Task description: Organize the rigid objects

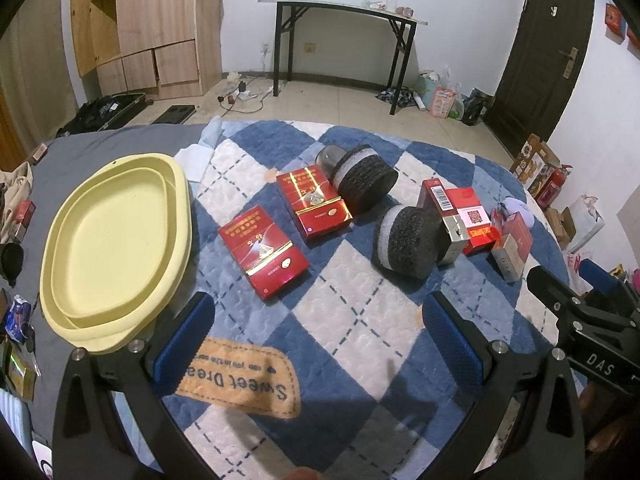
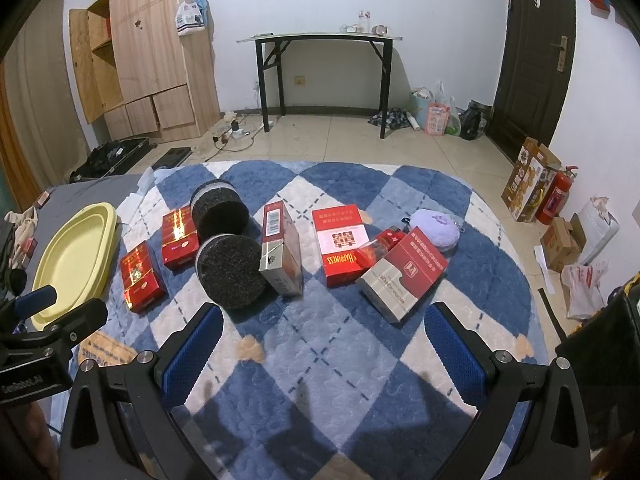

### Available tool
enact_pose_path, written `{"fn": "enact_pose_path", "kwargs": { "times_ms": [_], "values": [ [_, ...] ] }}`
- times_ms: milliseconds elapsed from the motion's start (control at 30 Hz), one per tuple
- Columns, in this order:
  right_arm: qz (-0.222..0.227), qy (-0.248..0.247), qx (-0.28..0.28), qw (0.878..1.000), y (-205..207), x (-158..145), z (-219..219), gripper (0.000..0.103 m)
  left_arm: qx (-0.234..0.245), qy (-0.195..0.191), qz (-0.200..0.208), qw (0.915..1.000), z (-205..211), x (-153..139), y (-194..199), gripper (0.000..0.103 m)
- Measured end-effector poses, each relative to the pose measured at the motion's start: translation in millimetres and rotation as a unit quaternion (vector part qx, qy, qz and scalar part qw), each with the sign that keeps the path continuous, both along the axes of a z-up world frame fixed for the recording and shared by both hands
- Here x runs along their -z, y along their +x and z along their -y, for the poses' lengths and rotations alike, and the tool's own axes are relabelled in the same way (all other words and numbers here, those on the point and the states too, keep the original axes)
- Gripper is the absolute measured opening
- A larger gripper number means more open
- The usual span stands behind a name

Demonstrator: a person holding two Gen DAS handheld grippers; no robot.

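Several red boxes lie on a blue-and-white checked blanket (image 1: 344, 320): one flat red box (image 1: 264, 252) nearest the yellow tray (image 1: 116, 252), another (image 1: 314, 204) behind it, a "Happiness" box (image 2: 340, 244) and a red-and-grey box (image 2: 400, 276) further right. Two black cylinders (image 1: 404, 240) (image 1: 366, 186) lie on their sides between the boxes. My left gripper (image 1: 316, 340) is open above the blanket, in front of the boxes, holding nothing. My right gripper (image 2: 320, 344) is open too, empty, short of the red-and-grey box.
The yellow tray (image 2: 76, 252) is empty and rests on a grey sheet at the left. A purple plush pouch (image 2: 436, 228) lies behind the right boxes. Small clutter sits at the far left edge (image 1: 18, 320). Beyond the bed are a black desk (image 2: 320, 76), cabinets and floor clutter.
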State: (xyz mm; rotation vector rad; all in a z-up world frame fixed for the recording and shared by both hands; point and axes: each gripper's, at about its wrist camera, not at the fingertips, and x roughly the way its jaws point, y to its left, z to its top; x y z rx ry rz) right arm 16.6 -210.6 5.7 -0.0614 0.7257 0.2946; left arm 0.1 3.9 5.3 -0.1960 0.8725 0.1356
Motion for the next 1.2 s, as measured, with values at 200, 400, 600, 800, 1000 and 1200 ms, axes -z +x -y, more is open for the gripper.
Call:
{"fn": "enact_pose_path", "kwargs": {
  "times_ms": [200, 400, 600, 800, 1000, 1200],
  "values": [
    [-0.003, 0.001, -0.001, 1.0, 0.8, 0.9, 0.3, 0.103, -0.002, -0.007, -0.009, 0.9999, -3.7, 3.6, -1.0, 0.103],
    [-0.008, 0.001, -0.002, 1.0, 4.2, 4.2, -1.4, 0.103, 0.01, -0.014, 0.007, 0.9998, -0.6, 2.2, -4.3, 0.103],
    [-0.008, 0.002, -0.002, 1.0, 5.7, 6.0, -1.4, 0.103, 0.002, -0.024, -0.001, 0.9997, -1.2, 5.5, -0.3, 0.103],
    [-0.009, 0.001, -0.002, 1.0, 5.7, 5.2, -1.0, 0.103, -0.003, -0.016, -0.002, 0.9999, -0.2, 5.8, -0.3, 0.103],
    [-0.009, 0.002, -0.002, 1.0, 5.7, 5.2, -0.8, 0.103, -0.004, -0.014, -0.004, 0.9999, -1.6, 6.7, -0.9, 0.103],
    [-0.009, 0.002, -0.002, 1.0, 6.1, 5.8, -1.3, 0.103, -0.005, -0.016, -0.005, 0.9999, -2.9, 8.2, -1.1, 0.103]
  ]
}}
